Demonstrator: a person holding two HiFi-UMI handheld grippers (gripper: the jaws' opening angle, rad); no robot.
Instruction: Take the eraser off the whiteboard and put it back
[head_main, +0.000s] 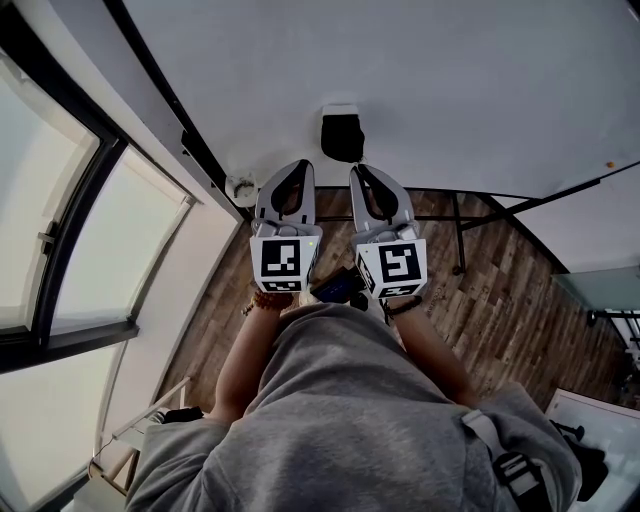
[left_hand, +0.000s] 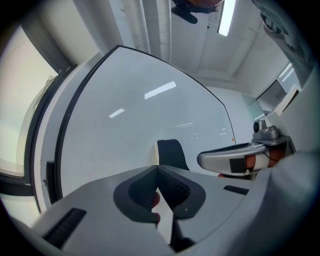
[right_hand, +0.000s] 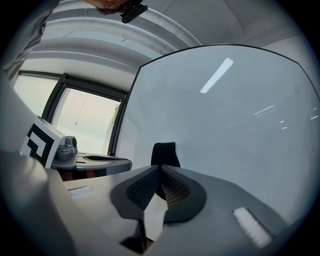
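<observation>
The black eraser (head_main: 342, 135) sticks to the whiteboard (head_main: 450, 80) just ahead of both grippers. Held side by side, the grippers point level at the board. My left gripper (head_main: 302, 166) is shut with nothing between its pads, its tips a little short of the eraser and to its lower left. My right gripper (head_main: 357, 171) is also shut and empty, just below the eraser. In the left gripper view the eraser (left_hand: 171, 154) rises behind the closed left gripper (left_hand: 158, 168). In the right gripper view the eraser (right_hand: 164, 153) stands right behind the closed right gripper (right_hand: 160, 168).
A large window (head_main: 60, 250) runs along the left. The board's dark frame edge (head_main: 160, 100) and a small round fitting (head_main: 240, 188) lie to the left of the grippers. Black stand legs (head_main: 458, 230) cross the wooden floor (head_main: 500, 300). A glass table (head_main: 600, 290) stands at right.
</observation>
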